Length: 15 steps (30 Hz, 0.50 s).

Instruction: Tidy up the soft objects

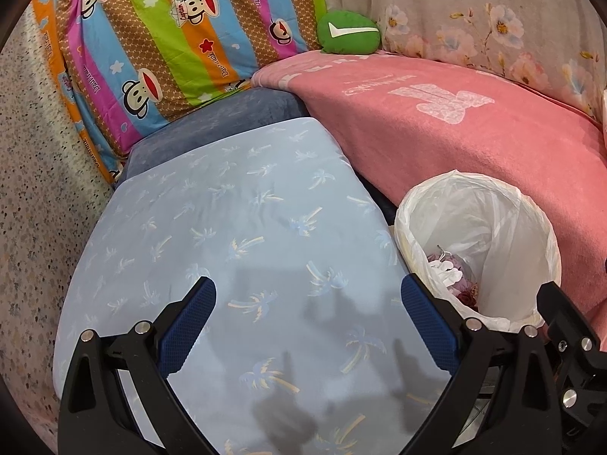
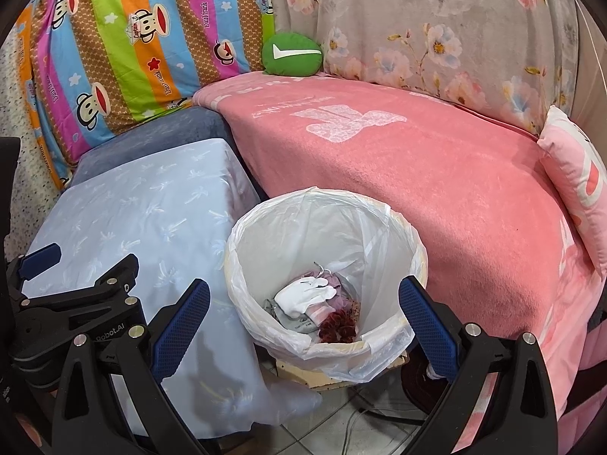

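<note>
Here we look over a wide pink fleece blanket (image 2: pixel 436 189) spread on the couch seat, with a grey floral sheet (image 2: pixel 436 38) draped over the backrest behind it and a striped, many-coloured monkey-print pillow (image 2: pixel 125 49) leaning at the far left. Below the pillow, a pale blue cloth with a palm-tree print (image 1: pixel 235 235) covers a block in front of a dark blue cushion (image 2: pixel 151 136). Wedged between that block and the blanket's edge stands a round bin lined with a white plastic bag (image 2: pixel 383 227); inside it lie a white fabric glove (image 2: pixel 303 295), some pinkish cloth and a dark red frilly piece (image 2: pixel 337 328) at the bottom. A pink printed cushion (image 2: pixel 573 182) rests at the couch's right end, and a small green oval plush with a white tick mark (image 2: pixel 292 57) sits at the back where the pillow meets the sheet. Our left gripper (image 1: pixel 307 303) hangs over the pale blue cloth, fingers spread wide and holding nothing; our right gripper (image 2: pixel 303 303) hangs above the bin's mouth, likewise wide apart and empty.
</note>
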Each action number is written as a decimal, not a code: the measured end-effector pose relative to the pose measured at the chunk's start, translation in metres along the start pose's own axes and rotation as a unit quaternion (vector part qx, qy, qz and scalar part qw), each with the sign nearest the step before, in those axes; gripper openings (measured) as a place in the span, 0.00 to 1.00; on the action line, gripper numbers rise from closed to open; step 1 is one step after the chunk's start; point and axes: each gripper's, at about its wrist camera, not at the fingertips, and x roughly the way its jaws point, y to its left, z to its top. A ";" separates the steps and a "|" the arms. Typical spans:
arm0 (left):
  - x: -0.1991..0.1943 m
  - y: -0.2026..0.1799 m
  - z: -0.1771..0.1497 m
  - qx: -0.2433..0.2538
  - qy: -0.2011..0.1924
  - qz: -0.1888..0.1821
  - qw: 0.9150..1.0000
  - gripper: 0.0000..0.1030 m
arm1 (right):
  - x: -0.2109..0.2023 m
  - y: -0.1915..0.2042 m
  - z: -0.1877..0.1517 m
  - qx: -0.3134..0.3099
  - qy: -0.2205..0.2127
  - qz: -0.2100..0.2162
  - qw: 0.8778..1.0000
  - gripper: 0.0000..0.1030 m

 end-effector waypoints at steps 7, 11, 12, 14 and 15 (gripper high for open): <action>0.000 0.000 -0.002 -0.003 0.001 0.000 1.000 0.91 | 0.001 -0.001 -0.001 0.001 0.001 0.000 1.000 0.95; 0.001 0.000 -0.001 -0.002 0.004 -0.002 1.000 0.91 | 0.001 -0.001 -0.001 0.000 0.001 0.000 1.000 0.95; 0.000 0.000 -0.002 -0.002 0.003 -0.002 1.000 0.91 | 0.001 -0.001 -0.001 0.001 0.001 0.000 1.000 0.95; 0.000 0.000 -0.001 -0.001 0.003 -0.002 1.000 0.91 | 0.001 -0.001 -0.001 0.001 0.001 0.000 1.000 0.95; 0.000 0.000 -0.001 -0.001 0.003 -0.002 1.000 0.91 | 0.002 -0.002 -0.002 0.001 0.001 0.000 1.000 0.95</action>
